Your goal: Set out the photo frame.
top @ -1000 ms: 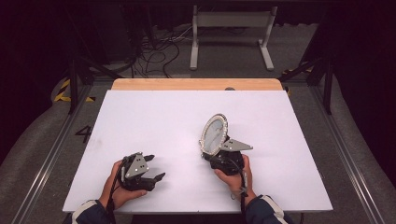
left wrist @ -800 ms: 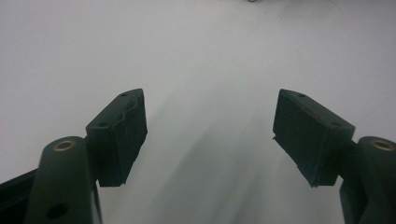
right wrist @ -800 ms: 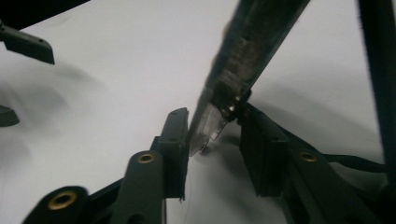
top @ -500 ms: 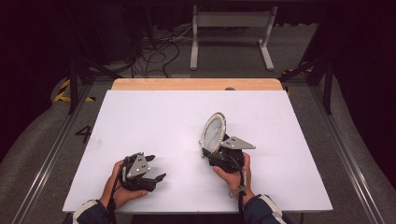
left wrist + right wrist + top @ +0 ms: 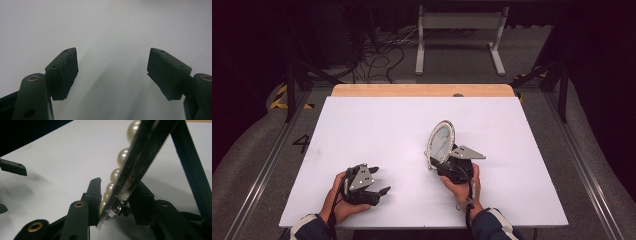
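Over on the left, the left claw (image 5: 379,191) lies low on the white desk (image 5: 377,125) near its front edge, its jaws spread wide with only bare desk between them. It looks parked there, out of the way, so that the other hand can work alone.

To the right of it, the right claw (image 5: 439,162) holds an oval mirror (image 5: 440,141) rimmed with pearl beads. The mirror stands on edge, tilted, its lower rim down between the 2 jaws while the rest rises above the desk, a little right of the desk's middle. In the right gripper view the mirror (image 5: 140,162) passes between the 2 pads (image 5: 93,195), beads against the left one, so the claw pinches it by the rim; I judge that grip keeps the glass face untouched and upright for a stand to be set.

Against the 2 earlier frames, both hands sit where they were and the mirror leans much as before. The right claw's jaws have just been closing on the rim, after a brief loosening.
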